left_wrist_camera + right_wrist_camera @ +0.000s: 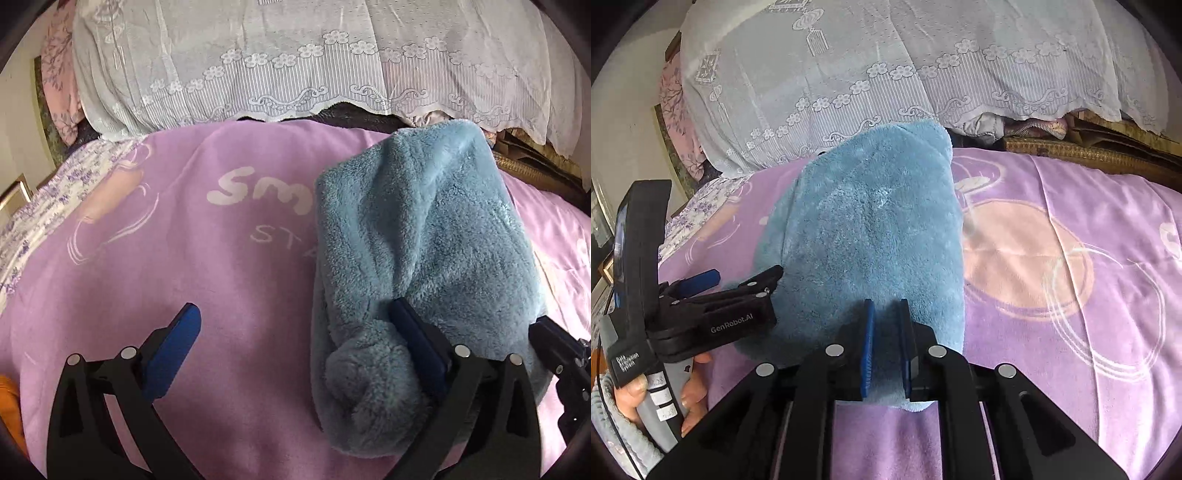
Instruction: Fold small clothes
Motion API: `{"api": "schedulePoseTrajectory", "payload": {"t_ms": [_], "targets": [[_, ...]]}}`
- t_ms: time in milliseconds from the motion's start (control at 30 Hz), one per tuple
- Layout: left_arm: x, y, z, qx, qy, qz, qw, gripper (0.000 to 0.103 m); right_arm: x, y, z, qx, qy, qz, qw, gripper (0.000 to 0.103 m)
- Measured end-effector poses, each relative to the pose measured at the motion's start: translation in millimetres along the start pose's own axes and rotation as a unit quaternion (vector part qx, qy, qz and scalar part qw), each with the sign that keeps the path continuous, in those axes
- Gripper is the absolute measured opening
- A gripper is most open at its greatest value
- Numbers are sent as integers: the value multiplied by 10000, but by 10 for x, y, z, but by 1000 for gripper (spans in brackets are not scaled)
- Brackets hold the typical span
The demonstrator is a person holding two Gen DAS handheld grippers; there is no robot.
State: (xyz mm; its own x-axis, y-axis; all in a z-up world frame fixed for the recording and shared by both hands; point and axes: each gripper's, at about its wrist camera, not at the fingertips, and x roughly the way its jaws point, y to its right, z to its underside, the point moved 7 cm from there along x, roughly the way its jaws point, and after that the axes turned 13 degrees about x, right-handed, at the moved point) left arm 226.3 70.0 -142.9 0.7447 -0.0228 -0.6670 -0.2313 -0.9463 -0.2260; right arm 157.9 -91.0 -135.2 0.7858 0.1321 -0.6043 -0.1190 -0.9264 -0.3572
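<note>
A fluffy blue garment point(421, 236) lies folded lengthwise on the purple blanket point(184, 258). In the left wrist view my left gripper point(295, 314) is open wide; its right finger point(410, 325) presses into the garment's near end, its left finger point(181, 332) hangs over bare blanket. In the right wrist view my right gripper point(886, 314) is shut on the near edge of the blue garment point(871, 221). The left gripper point(738, 280) shows there at the garment's left side, held by a hand.
A white lace cover point(295, 66) drapes over bedding at the back. A floral sheet point(55, 192) lies at the left. A woven mat edge point(1071, 155) sits at the back right. An orange item point(7, 406) is at the lower left.
</note>
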Motion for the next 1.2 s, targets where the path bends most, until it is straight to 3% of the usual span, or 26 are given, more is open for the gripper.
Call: {"api": "schedulePoseTrajectory", "payload": {"t_ms": [100, 267, 433, 533, 633, 700, 733, 833, 900, 933, 1067, 1200], "targets": [[-47, 14, 30, 19, 69, -138, 9999, 99, -6, 100, 40, 215, -90, -145, 9996, 12], [-81, -78, 33, -435, 43, 151, 9989, 99, -44, 106, 51, 289, -182, -218, 9992, 12], [32, -113, 45, -940, -172, 340, 9948, 99, -122, -69, -462, 236, -27, -337, 9991, 16], [71, -98, 54, -1009, -284, 350, 9939, 99, 140, -288, -753, 127, -400, -540, 9977, 17], [79, -79, 42, -865, -292, 221, 9956, 99, 529, -375, -812, 5, -775, -369, 9963, 14], [96, -71, 39, -841, -309, 272, 9956, 99, 768, -211, -832, 207, -897, -238, 9955, 0], [109, -67, 37, -867, -321, 361, 9951, 99, 854, -78, -846, 403, -920, -231, 9947, 0], [125, -60, 20, -954, -326, 486, 9937, 99, 936, 205, -878, 1312, -1081, -724, 9828, 0], [82, -85, -14, -1008, -277, 453, 9935, 99, 845, 103, -936, 1002, -867, -478, 9900, 0], [30, -121, -55, -1062, -173, 440, 9932, 99, 783, 2, -973, 824, -712, -440, 9931, 5], [-167, -275, -344, -1236, 377, 492, 9904, 99, 756, -439, -1117, 237, -685, -784, 9943, 5], [71, -101, -334, -988, -55, 629, 9931, 99, 1057, -420, -1173, 129, -897, -425, 9950, 3]]}}
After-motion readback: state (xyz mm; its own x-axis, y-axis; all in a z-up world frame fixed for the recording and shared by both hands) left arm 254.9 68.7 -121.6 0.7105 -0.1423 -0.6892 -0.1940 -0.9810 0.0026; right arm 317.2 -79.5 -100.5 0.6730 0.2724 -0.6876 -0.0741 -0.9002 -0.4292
